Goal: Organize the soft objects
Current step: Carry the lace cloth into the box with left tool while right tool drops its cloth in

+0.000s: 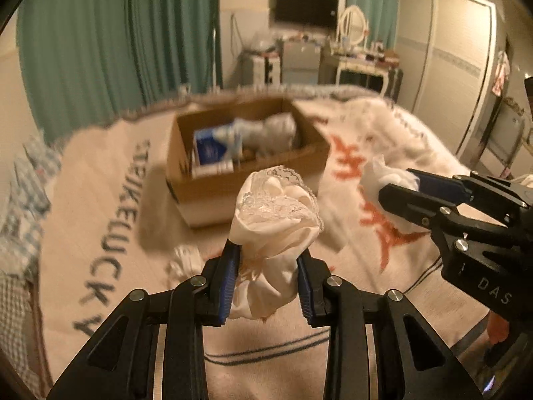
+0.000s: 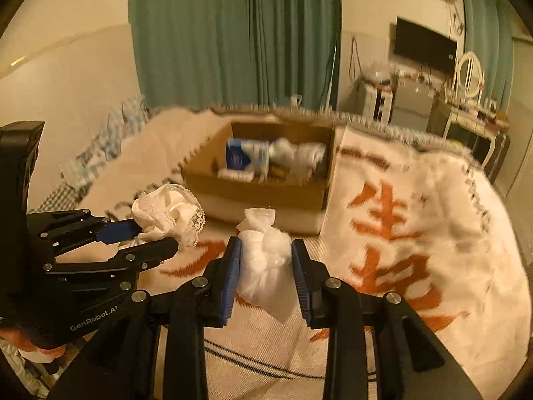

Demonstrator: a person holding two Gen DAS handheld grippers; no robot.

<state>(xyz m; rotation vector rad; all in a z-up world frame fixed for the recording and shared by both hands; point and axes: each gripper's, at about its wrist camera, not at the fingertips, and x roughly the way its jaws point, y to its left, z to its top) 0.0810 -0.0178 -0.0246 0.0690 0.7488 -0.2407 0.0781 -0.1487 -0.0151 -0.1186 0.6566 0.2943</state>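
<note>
Your left gripper (image 1: 268, 280) clamps a cream lace-trimmed cloth bundle (image 1: 276, 220); your right gripper (image 2: 266, 278) pinches a white crumpled wad (image 2: 263, 260). The brown cardboard box (image 1: 246, 180) sits farther ahead; loose folds could slip mid-carry.

We see a satin cloth (image 1: 276, 233) with a faint sheen and a rough lace edge, and a white bundle (image 2: 263, 260) of thin, crinkly stuff, maybe plastic film. The left gripper (image 1: 268, 283) is matt black plastic with ribbed blue pads (image 1: 230, 280) and bright metal screws. The box (image 1: 233, 180) is dull brown cardboard, the blanket (image 2: 416, 233) woven and fuzzy, the curtains (image 1: 116, 33) matt green cloth
</note>
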